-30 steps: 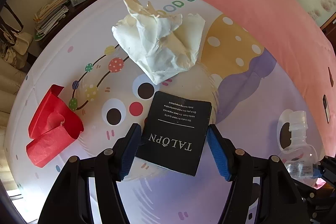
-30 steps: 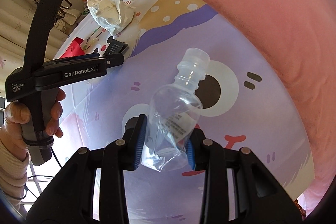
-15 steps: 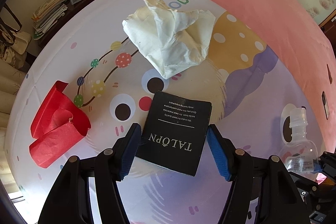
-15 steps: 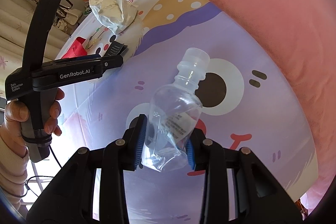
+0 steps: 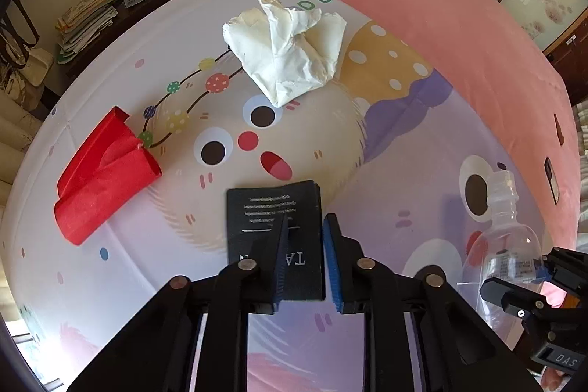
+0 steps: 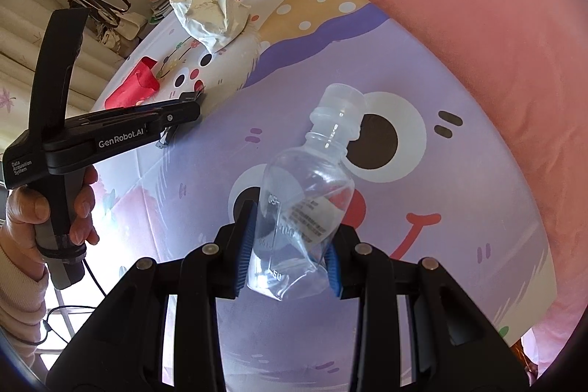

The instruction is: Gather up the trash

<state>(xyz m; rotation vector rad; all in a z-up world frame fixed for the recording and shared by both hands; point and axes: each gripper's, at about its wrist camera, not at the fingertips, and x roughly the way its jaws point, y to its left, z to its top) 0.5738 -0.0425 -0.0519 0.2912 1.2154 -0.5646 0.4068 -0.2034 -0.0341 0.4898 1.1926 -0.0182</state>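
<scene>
Jaws of the left tool [image 5: 303, 256] have just been closing and now pinch the black card packet [image 5: 273, 212], folding it, above the bed sheet [image 5: 404, 171]; that piece looks secured. Right tool [image 6: 288, 258] grips the clear bottle [image 6: 307, 204] above the sheet.

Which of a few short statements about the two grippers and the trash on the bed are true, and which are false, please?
1. The right gripper is shut on the clear plastic bottle. True.
2. The left gripper stands wide open beside the black card. False: it has just been closing and is shut on the black card, which is folded between its pads.
3. The red paper is held in a gripper. False: it lies loose on the printed bedspread.
4. The crumpled white paper lies on the bedspread, beyond the black card. True.
5. The bottle has a cap on. False: its neck is open.
</scene>
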